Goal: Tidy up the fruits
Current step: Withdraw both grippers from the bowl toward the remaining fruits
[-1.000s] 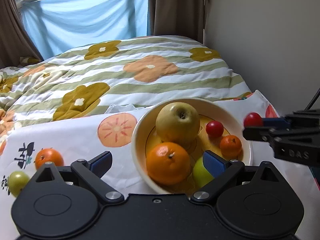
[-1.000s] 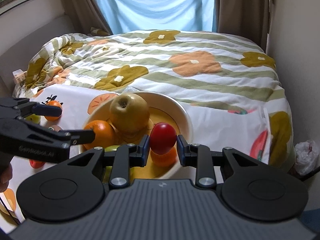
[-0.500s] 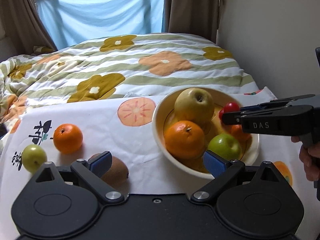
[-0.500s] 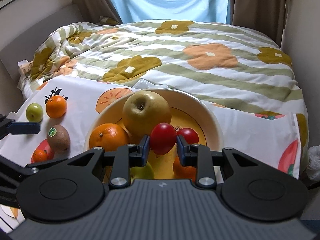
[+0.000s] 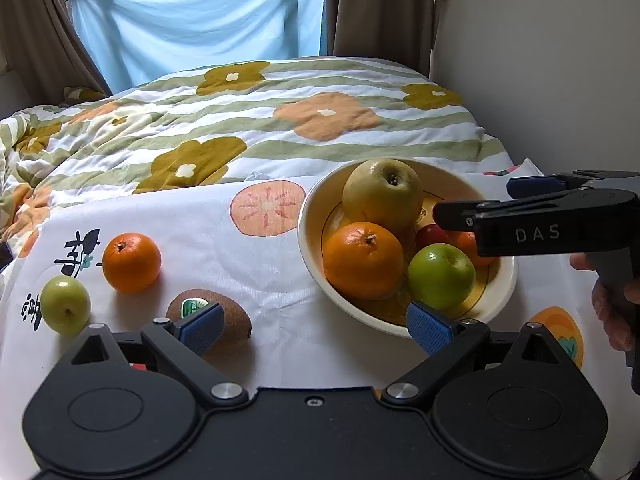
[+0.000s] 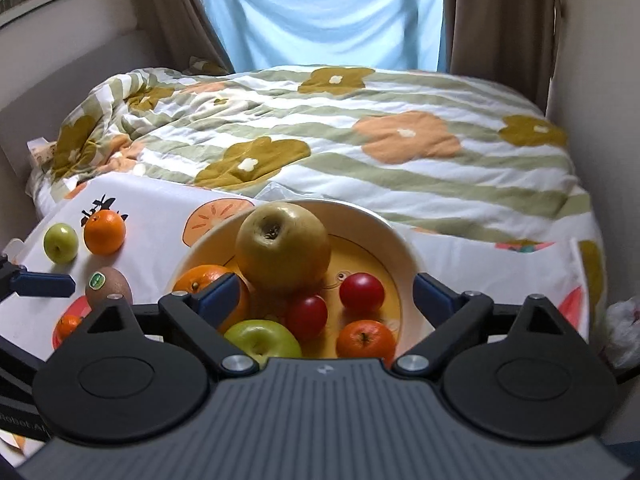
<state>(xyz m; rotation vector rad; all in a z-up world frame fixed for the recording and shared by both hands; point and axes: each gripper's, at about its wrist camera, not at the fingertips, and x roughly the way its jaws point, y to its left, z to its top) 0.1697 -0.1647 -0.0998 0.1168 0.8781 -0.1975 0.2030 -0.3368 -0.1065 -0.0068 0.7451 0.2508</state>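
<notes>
Bedside bowl point(image 6: 404, 248) of mixed fruit point(image 6: 282, 246)

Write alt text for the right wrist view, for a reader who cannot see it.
The right gripper is opening above a cream bowl on a fruit-print cloth, nothing between its fingers. The bowl holds a yellow apple, a green apple, two oranges and two red tomatoes. A kiwi, an orange and a small green fruit lie left.
</notes>
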